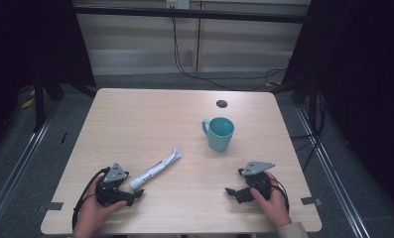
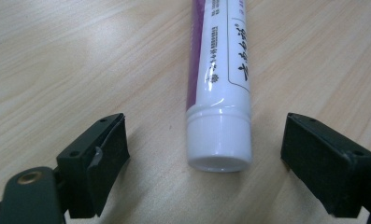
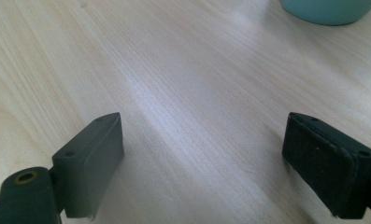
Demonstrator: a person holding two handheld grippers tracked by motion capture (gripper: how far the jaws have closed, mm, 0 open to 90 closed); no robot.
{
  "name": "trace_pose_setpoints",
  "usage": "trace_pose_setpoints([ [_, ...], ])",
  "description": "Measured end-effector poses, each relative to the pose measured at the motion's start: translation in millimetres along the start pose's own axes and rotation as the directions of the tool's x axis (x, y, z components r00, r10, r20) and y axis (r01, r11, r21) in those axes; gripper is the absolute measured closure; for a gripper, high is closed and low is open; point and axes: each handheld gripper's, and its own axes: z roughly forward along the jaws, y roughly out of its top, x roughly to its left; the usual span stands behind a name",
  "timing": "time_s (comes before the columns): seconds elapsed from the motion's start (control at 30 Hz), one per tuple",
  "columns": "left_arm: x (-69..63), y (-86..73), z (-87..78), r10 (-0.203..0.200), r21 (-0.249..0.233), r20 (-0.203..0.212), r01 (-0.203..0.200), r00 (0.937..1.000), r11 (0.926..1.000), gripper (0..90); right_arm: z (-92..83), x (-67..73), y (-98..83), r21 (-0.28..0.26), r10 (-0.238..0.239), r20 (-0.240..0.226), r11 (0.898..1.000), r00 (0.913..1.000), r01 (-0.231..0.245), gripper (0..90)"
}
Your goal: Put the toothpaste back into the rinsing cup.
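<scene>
Mug [image 3: 330, 10] cut off above right tool [image 3: 202, 163].

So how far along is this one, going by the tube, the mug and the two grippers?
Barely begun. Nothing looks done: the white tube lies flat on the table, apart from the teal mug. In hand: the left gripper is open, its jaws on either side of the tube's cap end without touching it. The right gripper is open over bare wood near the mug. Closing on the tube and moving it are left.
</scene>
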Motion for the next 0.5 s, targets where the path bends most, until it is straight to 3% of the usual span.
trace_pose_setpoints([
  [0.13, 0.1, 1.9, 0.0, 0.001, 0.015, -0.001, -0.001, 1.0, 0.9999, 14.5, 0.0, -0.1, 0.0, 0.0, -0.001, 0.0, 1.0, 1.0, 0.001, 11.9],
  [0.27, -0.2, 12.1, 0.7, 0.001, 0.094, -0.003, -0.001, 1.0, 0.9956, 15.2, 0.0, -0.1, 0.0, -0.001, -0.001, 0.0, 1.0, 1.0, 0.001, 11.9],
  [0.4, 0.2, 26.7, 2.9, 0.014, 0.2, 0.008, -0.015, 0.9999, 0.9797, 18.5, 0.0, -0.1, 0.0, 0.0, -0.001, 0.0, 1.0, 1.0, 0.001, 11.9],
  [0.5, -0.1, 34.4, 5.7, 0.016, 0.25, 0.033, -0.023, 0.9993, 0.968, 19.7, 0.0, -0.1, 0.0, 0.0, 0.0, -0.001, 1.0, 1.0, 0.0, 11.9],
])
